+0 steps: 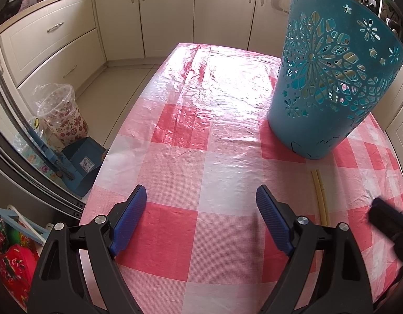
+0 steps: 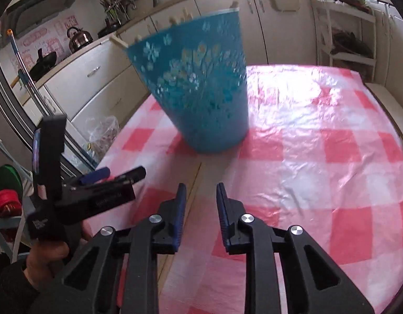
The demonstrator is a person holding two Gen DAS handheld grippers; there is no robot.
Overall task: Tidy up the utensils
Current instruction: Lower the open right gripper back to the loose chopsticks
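A tall teal perforated basket (image 1: 329, 78) stands on the pink checked tablecloth (image 1: 201, 130); in the right wrist view the basket (image 2: 201, 86) is blurred and holds pale wooden utensils sticking out of its rim. A pair of pale yellow chopsticks (image 1: 320, 197) lies on the cloth in front of it, showing as a thin pale line (image 2: 193, 183) in the right wrist view. My left gripper (image 1: 201, 193) is wide open and empty over the cloth. My right gripper (image 2: 201, 191) is open with a narrower gap, empty, just right of the chopsticks.
Cream kitchen cabinets (image 1: 149, 13) surround the table. A floral bin with a plastic liner (image 1: 62, 115) and a blue dustpan (image 1: 83, 162) stand on the floor at the left. A kettle (image 2: 79, 38) sits on the counter. A white rack (image 2: 345, 34) stands at the back right.
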